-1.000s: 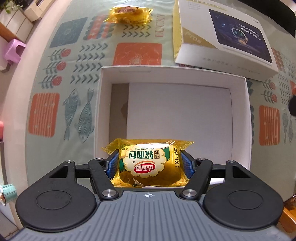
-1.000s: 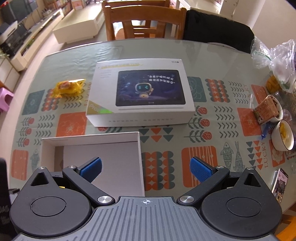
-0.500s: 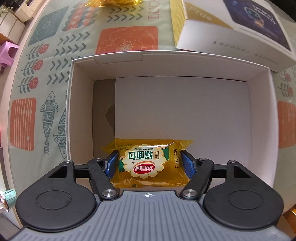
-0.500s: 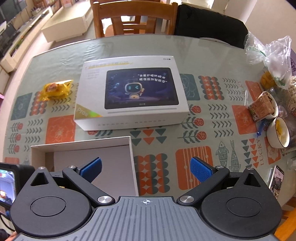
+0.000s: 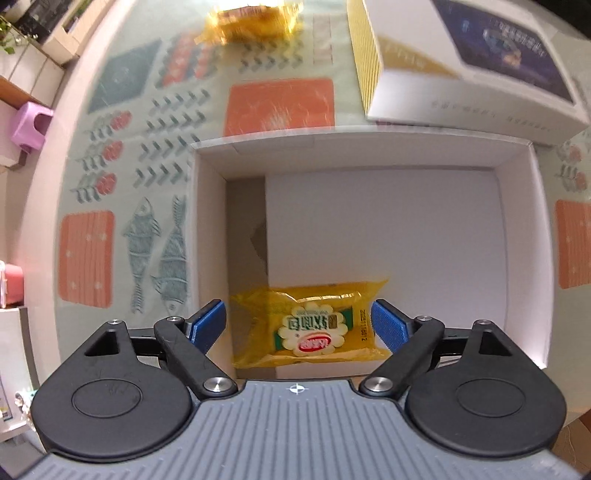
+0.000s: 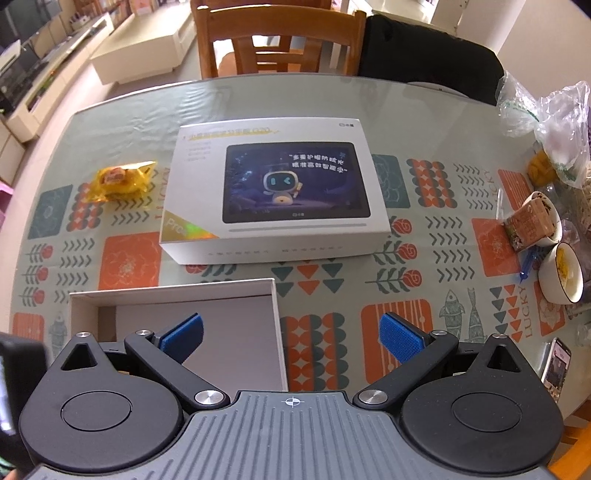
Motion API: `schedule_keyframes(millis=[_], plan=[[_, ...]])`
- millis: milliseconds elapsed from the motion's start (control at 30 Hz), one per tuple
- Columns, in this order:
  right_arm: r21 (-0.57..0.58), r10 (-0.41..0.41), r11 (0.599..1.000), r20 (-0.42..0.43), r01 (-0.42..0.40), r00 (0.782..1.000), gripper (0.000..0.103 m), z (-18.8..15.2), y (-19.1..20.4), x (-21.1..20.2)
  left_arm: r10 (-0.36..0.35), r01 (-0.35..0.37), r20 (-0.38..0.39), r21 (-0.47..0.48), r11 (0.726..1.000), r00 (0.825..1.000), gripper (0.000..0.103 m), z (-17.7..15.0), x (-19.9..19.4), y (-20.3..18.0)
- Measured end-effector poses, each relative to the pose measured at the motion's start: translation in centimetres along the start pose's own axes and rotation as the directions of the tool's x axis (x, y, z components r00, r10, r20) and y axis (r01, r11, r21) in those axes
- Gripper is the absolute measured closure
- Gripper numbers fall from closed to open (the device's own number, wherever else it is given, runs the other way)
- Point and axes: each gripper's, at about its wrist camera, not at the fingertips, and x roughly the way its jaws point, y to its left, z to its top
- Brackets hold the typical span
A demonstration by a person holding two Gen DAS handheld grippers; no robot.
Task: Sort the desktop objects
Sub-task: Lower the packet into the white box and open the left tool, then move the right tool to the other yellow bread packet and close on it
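A yellow bread packet point(image 5: 310, 325) lies on the floor of the open white box point(image 5: 365, 146), near its front left corner. My left gripper point(image 5: 299, 323) hovers above it, open, its blue pads clear of the wrapper on both sides. A second yellow bread packet point(image 5: 255, 18) lies on the tablecloth beyond the box; the right wrist view shows this packet point(image 6: 120, 181) left of the tablet box. My right gripper point(image 6: 291, 334) is open and holds nothing, above the white box's right wall point(image 6: 279, 325).
A large white tablet box point(image 6: 273, 192) lies behind the open box. Bowls point(image 6: 561, 273), snack packs and plastic bags point(image 6: 550, 125) crowd the table's right edge, with a phone point(image 6: 556, 363) near the front. A wooden chair point(image 6: 280, 40) stands at the far side.
My left gripper opened and let go of the bread packet, which now rests in the box. That gripper has drawn back and up. The right gripper has barely shifted.
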Motion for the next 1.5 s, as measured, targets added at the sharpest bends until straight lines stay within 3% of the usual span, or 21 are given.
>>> schedule_keyframes(millis=[233,733,1267,1500], plan=[[-0.028,0.025,0.999,0.007,-0.024,1.000,0.000,0.5,2.0,0.3,-0.008,0.010,0.046,-0.049,0.999,0.999,0.000,1.3,-2.1,2.7],[-0.079,0.074,0.994,0.027,-0.071,0.997,0.000,3.9,9.6,2.1,0.047,-0.038,0.070,-0.129,0.991,0.996,0.000,5.6,-1.6,10.9],[-0.107,0.090,0.990,-0.003,-0.090,0.996,0.000,9.7,17.6,7.0,0.026,-0.026,-0.004,-0.147,0.989,1.000,0.000,10.2,2.7,16.3],[-0.076,0.134,0.988,-0.037,-0.137,0.990,0.000,12.7,19.8,10.6,0.014,-0.019,-0.030,-0.156,0.988,0.999,0.000,12.1,5.0,17.5]])
